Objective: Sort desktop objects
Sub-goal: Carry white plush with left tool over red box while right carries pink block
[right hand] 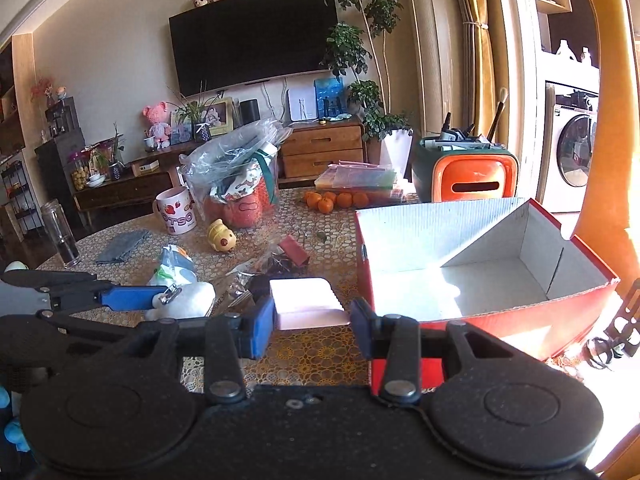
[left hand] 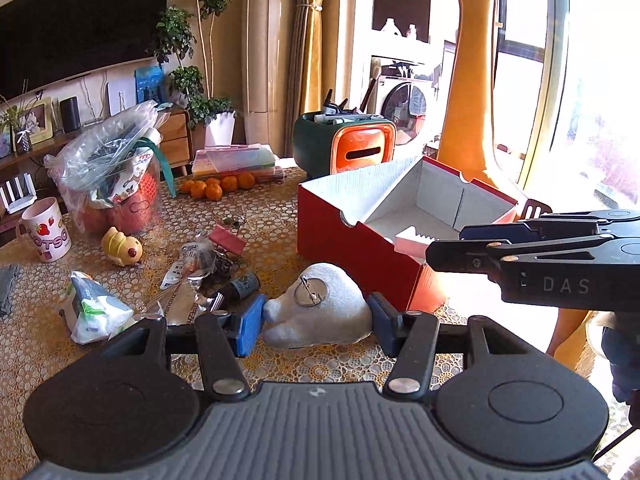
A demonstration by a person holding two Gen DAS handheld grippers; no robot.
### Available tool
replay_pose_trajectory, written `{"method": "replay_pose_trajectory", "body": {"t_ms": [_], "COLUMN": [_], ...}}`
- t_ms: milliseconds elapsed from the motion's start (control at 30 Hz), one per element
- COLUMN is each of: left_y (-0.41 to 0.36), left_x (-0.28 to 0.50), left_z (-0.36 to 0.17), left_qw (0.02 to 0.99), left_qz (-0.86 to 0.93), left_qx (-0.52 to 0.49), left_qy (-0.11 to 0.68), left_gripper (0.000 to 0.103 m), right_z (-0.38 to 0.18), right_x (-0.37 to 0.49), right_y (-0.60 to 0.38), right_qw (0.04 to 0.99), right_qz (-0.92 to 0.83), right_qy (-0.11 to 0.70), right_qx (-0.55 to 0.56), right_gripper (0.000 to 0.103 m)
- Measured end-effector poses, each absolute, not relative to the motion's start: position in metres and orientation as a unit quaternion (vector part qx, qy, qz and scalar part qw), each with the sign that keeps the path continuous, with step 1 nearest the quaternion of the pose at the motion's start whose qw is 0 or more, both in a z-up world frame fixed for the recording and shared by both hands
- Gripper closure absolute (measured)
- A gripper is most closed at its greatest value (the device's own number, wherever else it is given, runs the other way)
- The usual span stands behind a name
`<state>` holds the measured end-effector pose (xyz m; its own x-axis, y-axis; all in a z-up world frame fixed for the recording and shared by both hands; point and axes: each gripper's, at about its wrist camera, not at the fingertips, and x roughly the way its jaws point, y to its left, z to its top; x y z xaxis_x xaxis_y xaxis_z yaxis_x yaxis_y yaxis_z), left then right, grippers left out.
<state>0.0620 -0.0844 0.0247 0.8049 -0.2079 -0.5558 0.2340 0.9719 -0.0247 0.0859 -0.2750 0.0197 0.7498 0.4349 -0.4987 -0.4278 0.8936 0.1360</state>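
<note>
A white plush toy (left hand: 320, 306) with a round pin badge lies on the patterned tablecloth, between the fingers of my left gripper (left hand: 316, 322); the jaws stand wide on either side of it, touching or nearly so. My right gripper (right hand: 314, 320) holds a pale pink comb-like block (right hand: 306, 302) between its fingers, beside the open red cardboard box (right hand: 480, 316). In the left wrist view the right gripper (left hand: 444, 244) reaches in from the right over the box's (left hand: 360, 256) rim, with the pink block (left hand: 412, 242) at its tip. The plush also shows in the right wrist view (right hand: 188, 300).
Loose clutter (left hand: 216, 260) lies mid-table: wrappers, a dark tube, a pink clip, a tissue pack (left hand: 92, 308). Farther off are a yellow toy (left hand: 120, 246), a strawberry mug (left hand: 44, 230), a bagged bucket (left hand: 116, 176), oranges (left hand: 216, 188) and an orange-green organiser (left hand: 344, 144).
</note>
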Motion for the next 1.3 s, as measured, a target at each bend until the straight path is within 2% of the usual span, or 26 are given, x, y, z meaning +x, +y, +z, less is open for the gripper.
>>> {"method": "replay_pose_trajectory", "body": {"t_ms": [533, 1300], "left_y": [-0.15, -0.217], "left_x": [0.106, 0.199], "left_z": [0.034, 0.006], "left_qw": [0.943, 0.92], "left_qz": [-0.159, -0.18], "left_qx": [0.067, 0.12], "left_qy": [0.284, 0.328], "left_gripper": [0.048, 0.048], "right_z": [0.026, -0.011], "right_x": [0.114, 0.185], "right_y": [-0.34, -0.384], "right_qw": [0.947, 0.939], "right_qz": [0.181, 0.144], "right_qy": [0.264, 0.313], "right_qx": [0.007, -0.003], "right_gripper": [0.062, 0.065]}}
